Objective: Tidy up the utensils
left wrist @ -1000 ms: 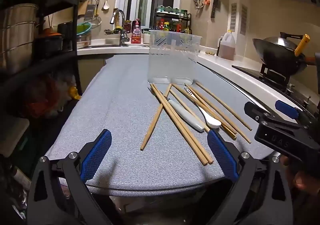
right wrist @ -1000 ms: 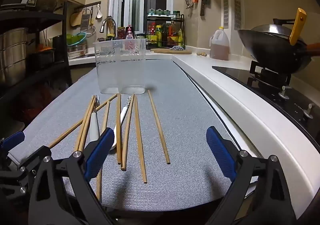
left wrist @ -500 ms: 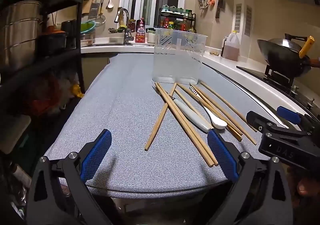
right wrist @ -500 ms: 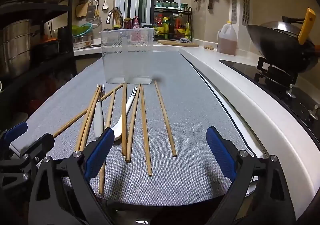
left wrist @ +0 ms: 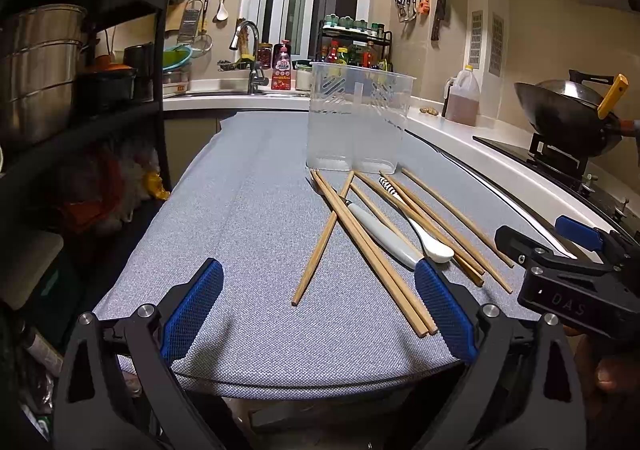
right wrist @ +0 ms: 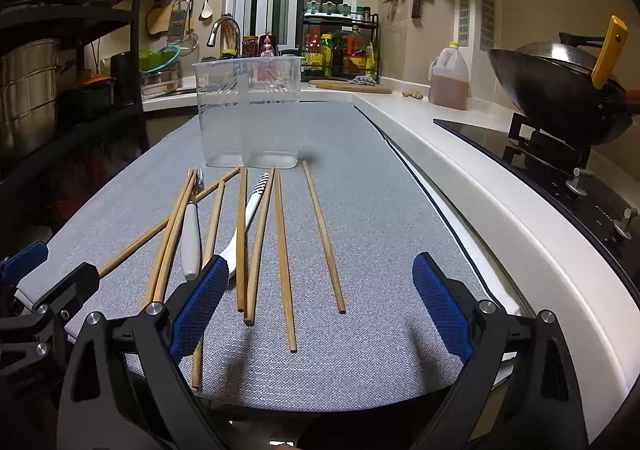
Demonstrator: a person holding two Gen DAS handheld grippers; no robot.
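Both tongs gape wide, empty: left tongs (left wrist: 318,314), right tongs (right wrist: 316,314) at the tabletop's (left wrist: 248,218) near edge. Chopsticks (right wrist: 285,250), spoon (right wrist: 246,218) and fork (right wrist: 191,234) lie scattered before the clear holder (right wrist: 248,114). Best start: the outlying chopstick (right wrist: 323,234), pinched mid-shaft, lifted level.

Left tool (left wrist: 318,308) and right tool (right wrist: 316,304) both hover side by side, jaws spread wide.

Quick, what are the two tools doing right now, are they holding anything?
Left tool: open, holding nothing.
Right tool: open, holding nothing.
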